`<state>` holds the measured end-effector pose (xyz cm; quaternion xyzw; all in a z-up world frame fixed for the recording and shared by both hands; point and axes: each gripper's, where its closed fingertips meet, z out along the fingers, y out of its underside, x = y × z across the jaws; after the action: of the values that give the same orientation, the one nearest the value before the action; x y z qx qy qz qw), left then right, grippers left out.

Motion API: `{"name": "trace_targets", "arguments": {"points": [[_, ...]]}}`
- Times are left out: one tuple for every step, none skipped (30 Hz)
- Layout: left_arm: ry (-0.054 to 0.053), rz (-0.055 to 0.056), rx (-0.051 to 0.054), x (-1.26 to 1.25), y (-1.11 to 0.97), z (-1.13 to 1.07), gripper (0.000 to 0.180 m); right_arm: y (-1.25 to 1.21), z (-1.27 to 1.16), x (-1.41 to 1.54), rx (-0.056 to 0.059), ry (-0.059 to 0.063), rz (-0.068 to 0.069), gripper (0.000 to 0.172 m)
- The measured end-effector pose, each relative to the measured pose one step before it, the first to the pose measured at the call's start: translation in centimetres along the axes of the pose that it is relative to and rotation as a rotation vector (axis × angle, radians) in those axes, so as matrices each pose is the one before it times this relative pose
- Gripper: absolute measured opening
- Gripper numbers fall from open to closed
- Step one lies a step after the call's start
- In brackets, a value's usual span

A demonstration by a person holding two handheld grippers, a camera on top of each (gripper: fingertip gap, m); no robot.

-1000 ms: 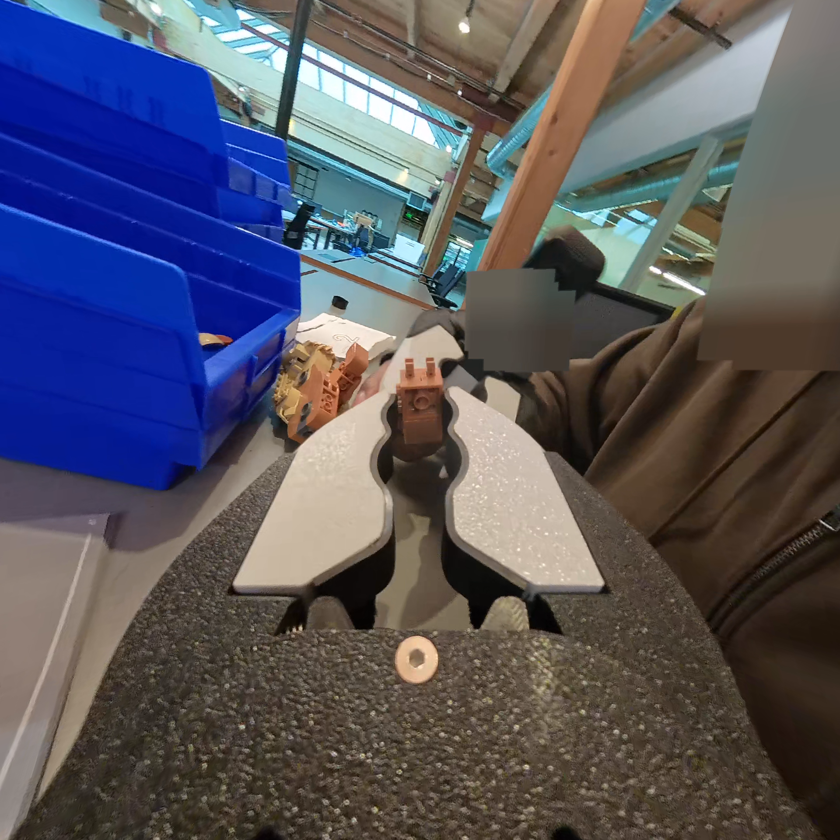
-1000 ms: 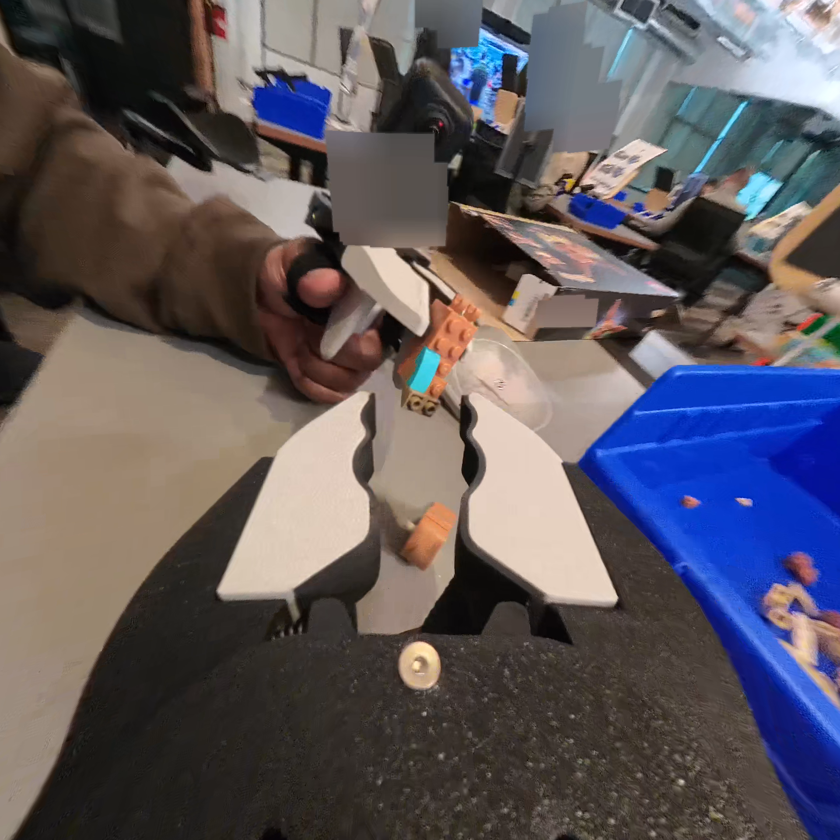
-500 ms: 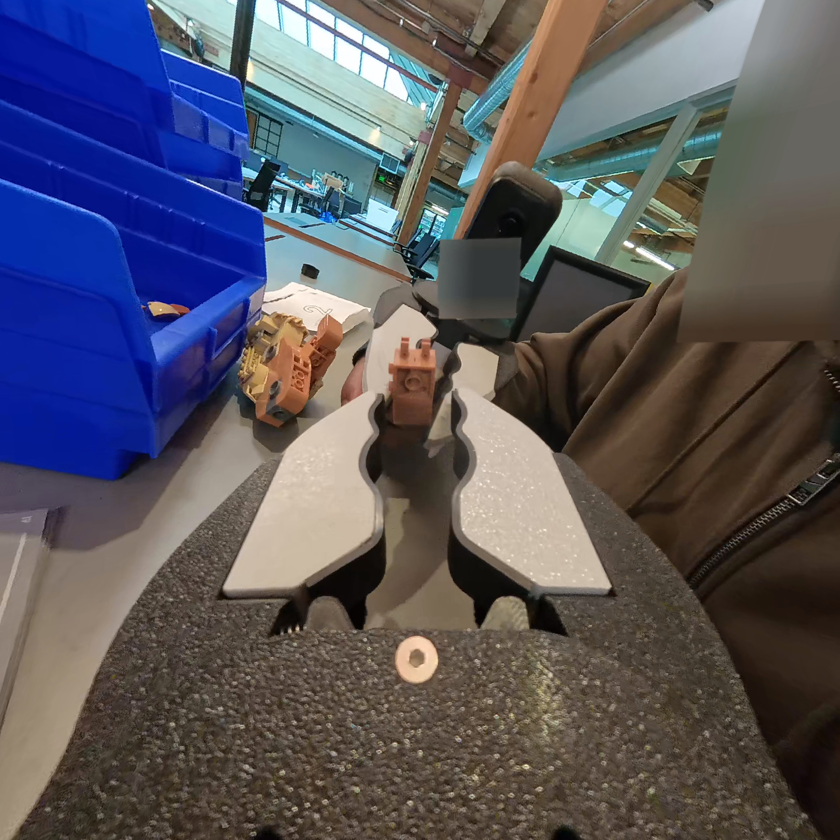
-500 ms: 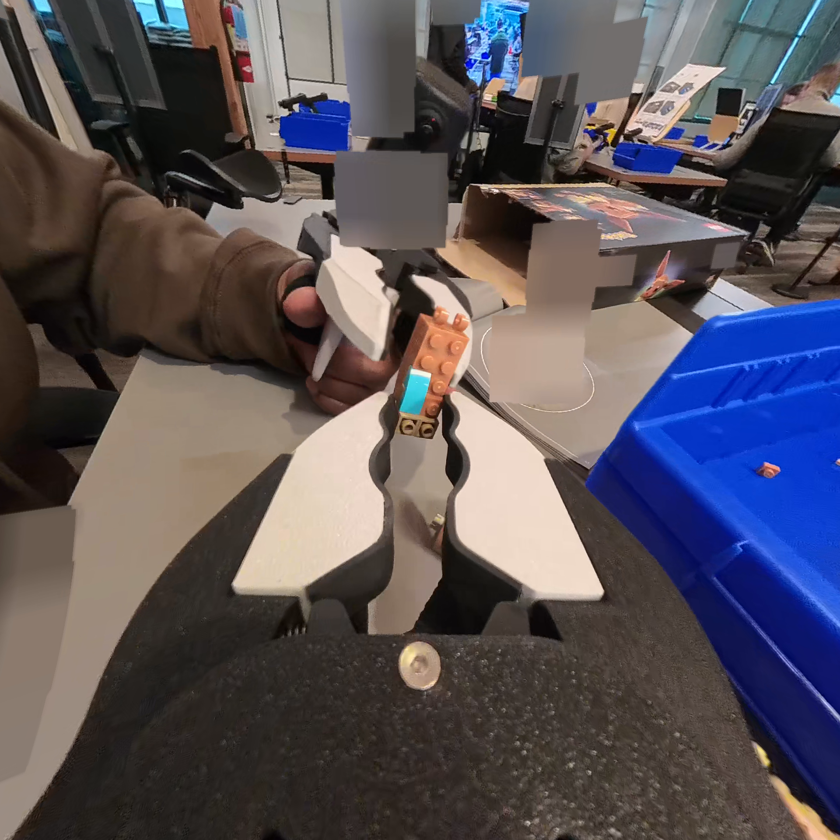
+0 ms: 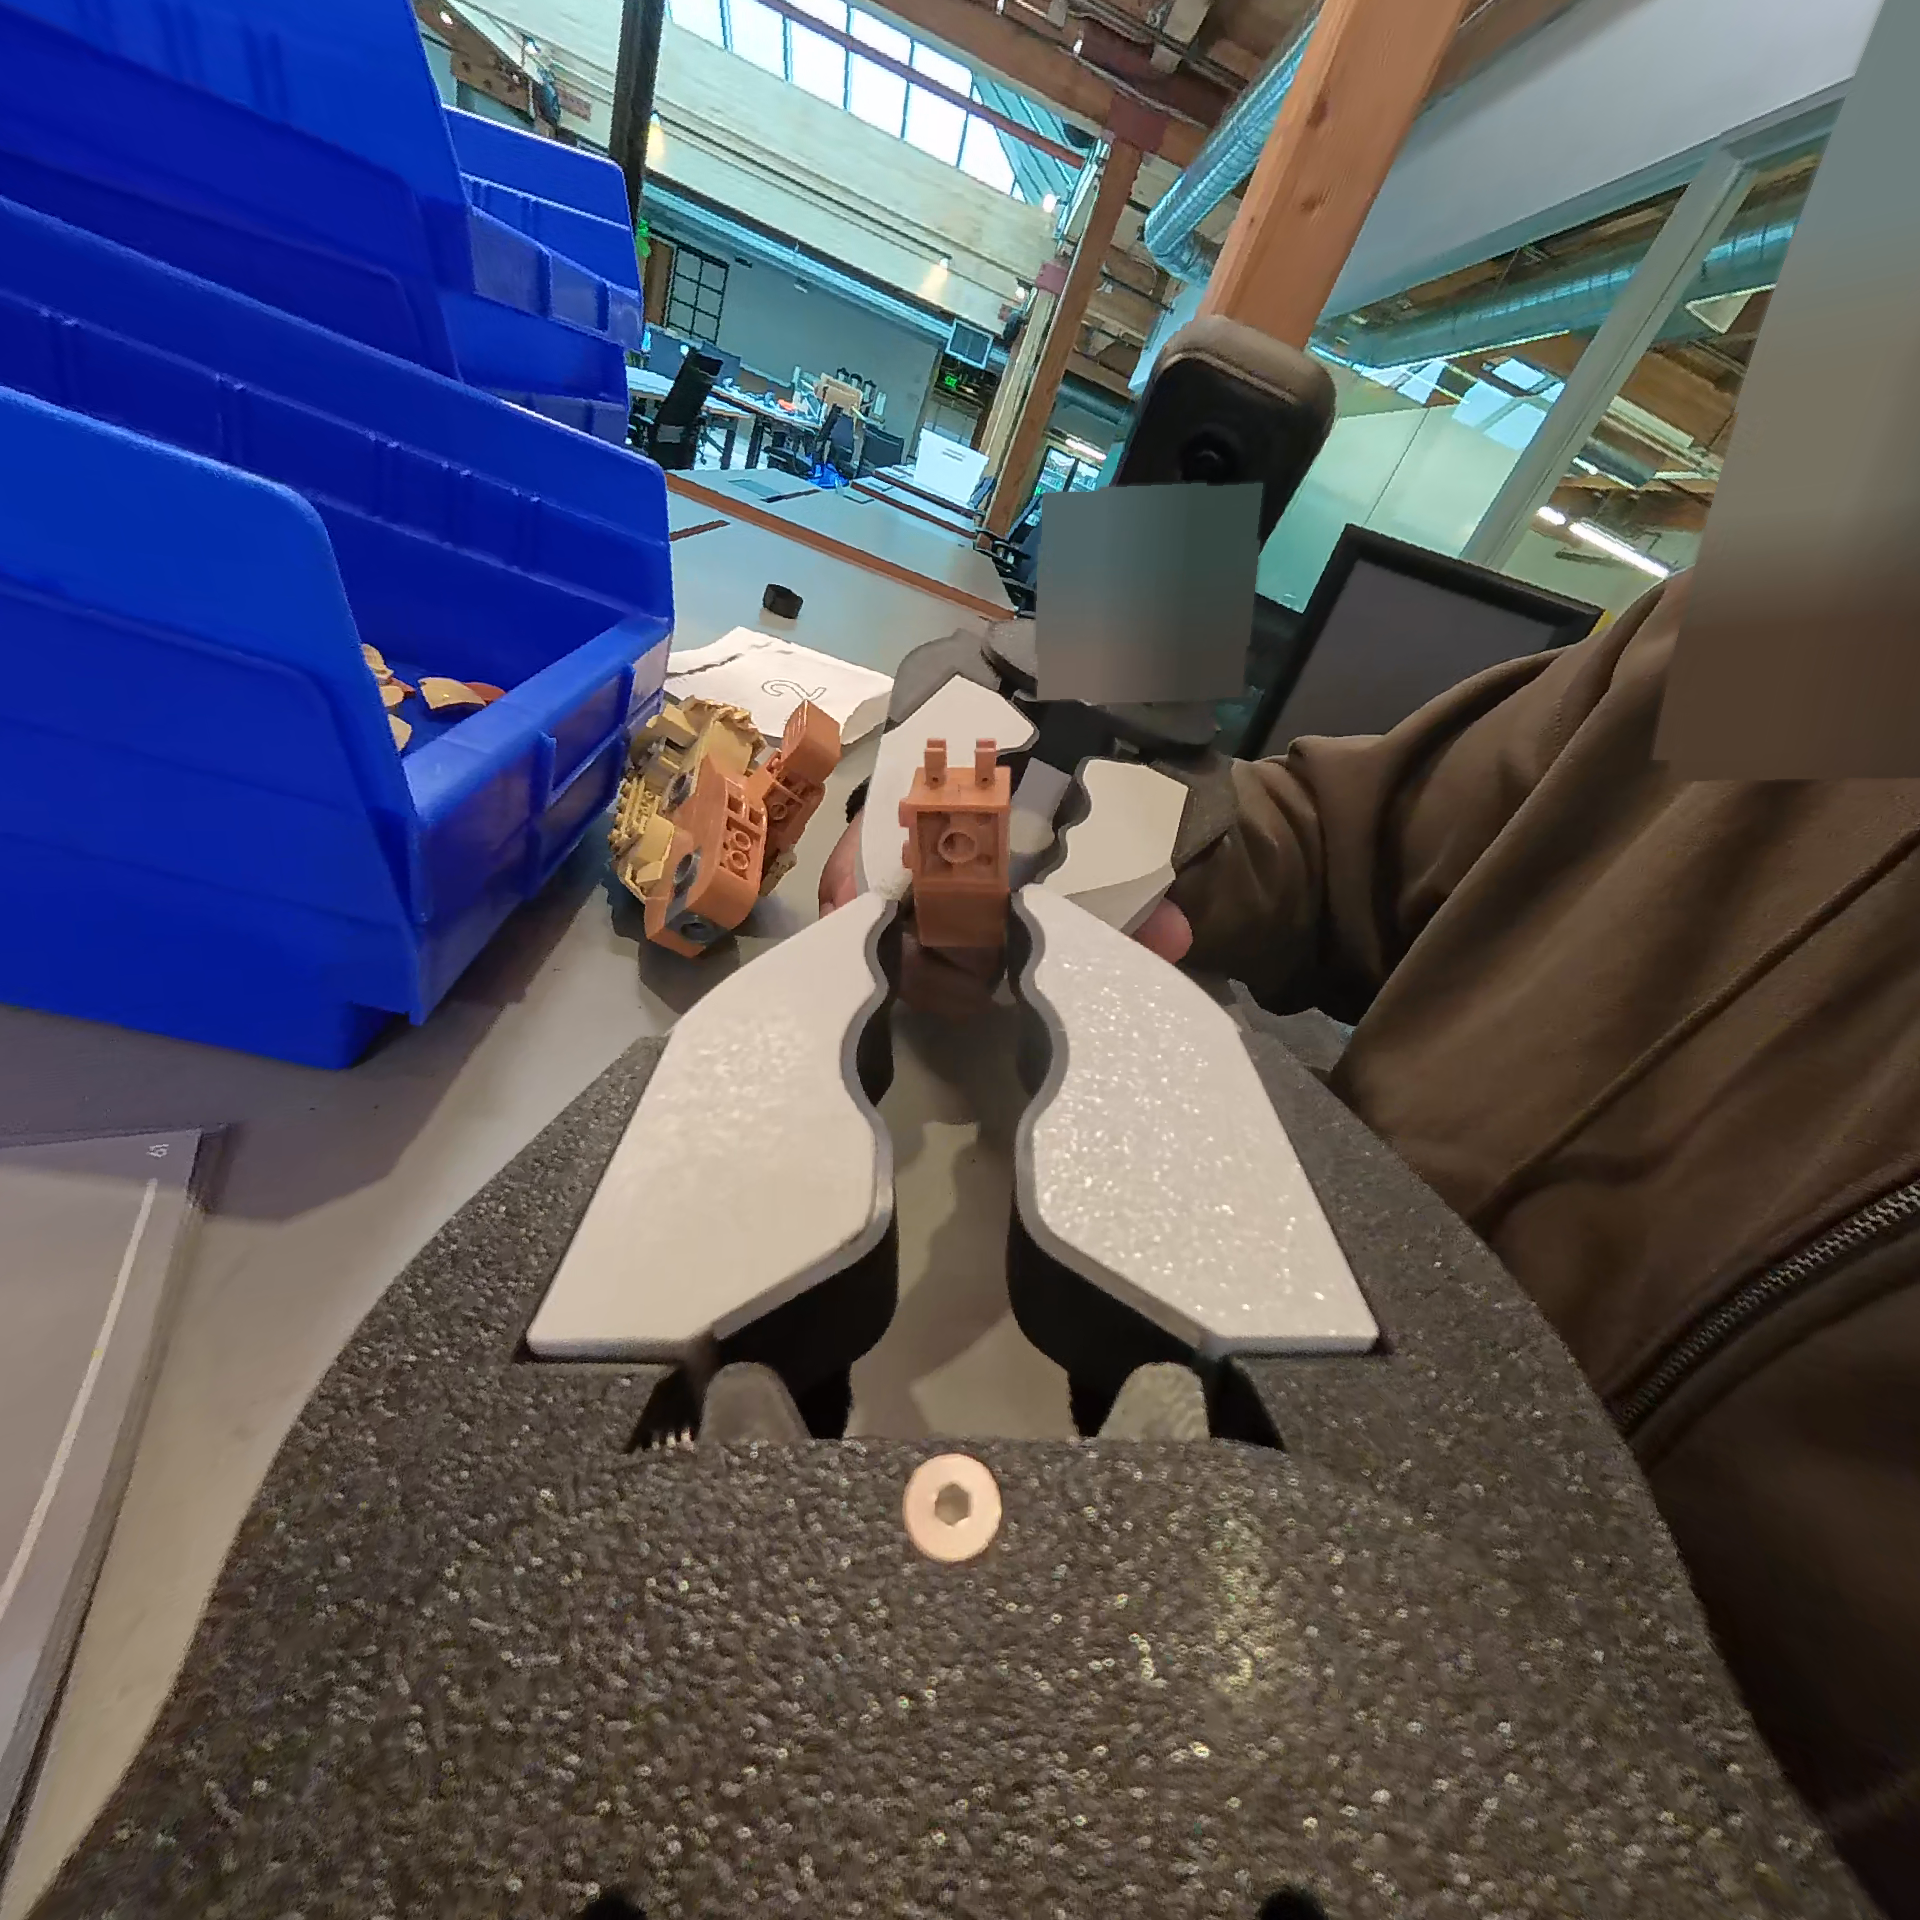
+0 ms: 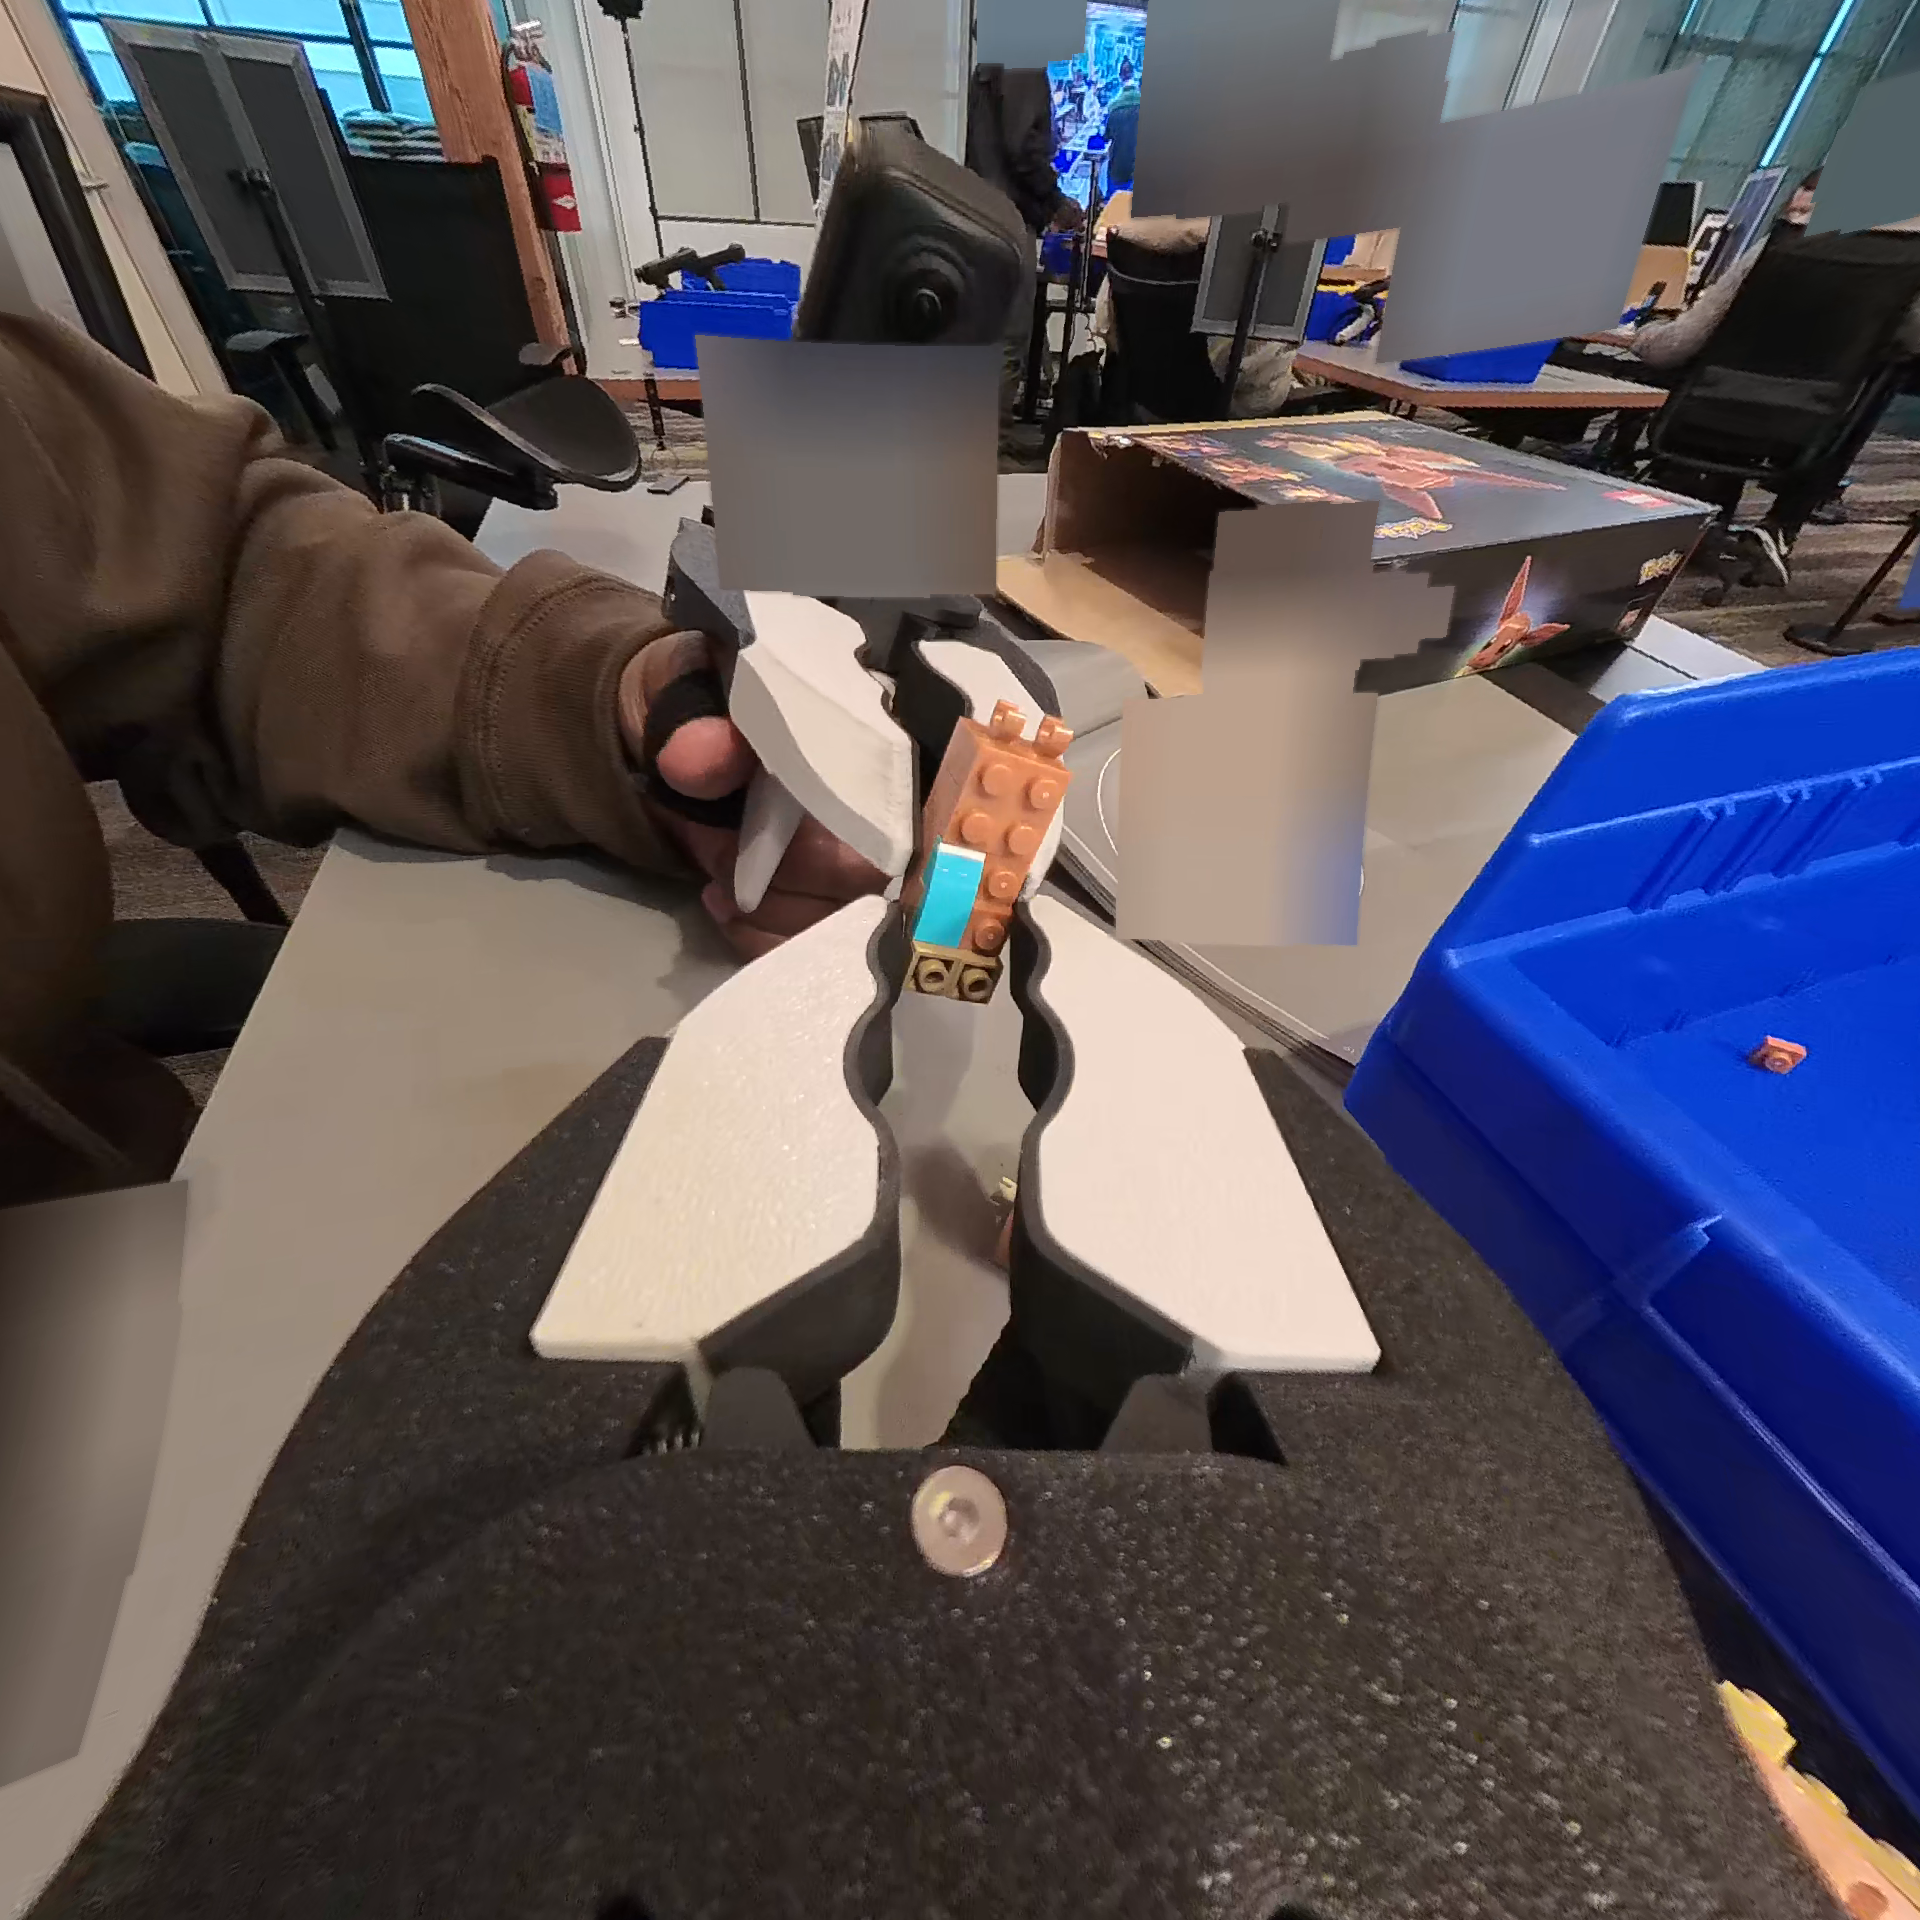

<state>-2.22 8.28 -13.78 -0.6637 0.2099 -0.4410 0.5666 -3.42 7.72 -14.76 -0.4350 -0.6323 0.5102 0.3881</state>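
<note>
You hold both grippers raised, facing each other over the grey table. One orange brick assembly stands between them: your left gripper and right gripper each look clamped on it, though contact is partly hidden. Left, one loose brick cluster lies beside three stacked blue bins

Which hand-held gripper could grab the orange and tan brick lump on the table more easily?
Probably left: the brick lump lies just ahead of the left hand-held gripper. The right hand-held gripper sees no lump ahead. Both grip the brick stack.
</note>
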Motion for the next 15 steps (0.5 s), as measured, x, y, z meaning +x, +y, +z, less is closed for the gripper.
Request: {"name": "trace_targets", "arguments": {"points": [[0.0027,0.0101,-0.0085,0.060,0.095,-0.022,0.018,0.058,-0.005,-0.029,-0.0030,-0.0039,0.0004,0.019],[0.0017,0.0179,-0.0135,0.076,0.124,-0.044,0.017,0.069,0.004,-0.131,-0.0043,-0.0103,-0.0005,0.019],[0.0015,0.0271,-0.0178,0.090,0.160,-0.053,0.016,0.094,0.001,-0.157,-0.0064,-0.0126,-0.0018,0.019],[-0.0008,0.0303,-0.0208,0.087,0.185,-0.038,0.016,0.117,0.015,-0.141,-0.0077,-0.0122,-0.0036,0.019],[-0.0015,0.0288,-0.0184,0.106,0.169,-0.038,0.016,0.122,0.003,-0.156,-0.0072,-0.0128,-0.0037,0.019],[-0.0025,0.0190,-0.0137,0.088,0.112,-0.019,0.016,0.076,-0.004,-0.125,-0.0046,-0.0128,0.0002,0.019],[0.0040,0.0025,-0.0053,0.128,0.017,-0.011,0.016,-0.001,-0.028,-0.148,0.0000,-0.0150,0.0056,0.019],[0.0083,-0.0054,-0.0015,0.144,-0.032,-0.017,0.016,-0.055,-0.043,-0.132,0.0014,-0.0156,0.0077,0.019],[0.0064,-0.0063,-0.0032,0.084,0.008,0.007,0.016,-0.029,-0.037,-0.087,-0.0011,-0.0115,0.0040,0.018],[0.0005,-0.0015,-0.0053,0.024,0.037,-0.004,0.016,0.033,-0.021,-0.042,-0.0043,-0.0054,-0.0013,0.018],[-0.0016,0.0008,-0.0064,0.001,0.065,0.009,0.016,0.073,-0.002,-0.013,-0.0064,-0.0029,-0.0036,0.018],[0.0007,-0.0039,-0.0074,0.006,0.094,0.013,0.016,0.080,-0.013,-0.025,-0.0068,-0.0039,-0.0012,0.018],[0.0007,-0.0057,-0.0061,0.001,0.073,0.011,0.015,0.081,-0.005,-0.009,-0.0051,-0.0040,0.0021,0.018],[-0.0017,-0.0018,-0.0054,-0.018,0.053,0.015,0.015,0.071,-0.007,-0.005,-0.0043,-0.0033,0.0023,0.018],[-0.0007,0.0005,-0.0078,0.008,0.080,0.004,0.016,0.069,-0.007,-0.009,-0.0051,-0.0032,0.0004,0.018]]}}
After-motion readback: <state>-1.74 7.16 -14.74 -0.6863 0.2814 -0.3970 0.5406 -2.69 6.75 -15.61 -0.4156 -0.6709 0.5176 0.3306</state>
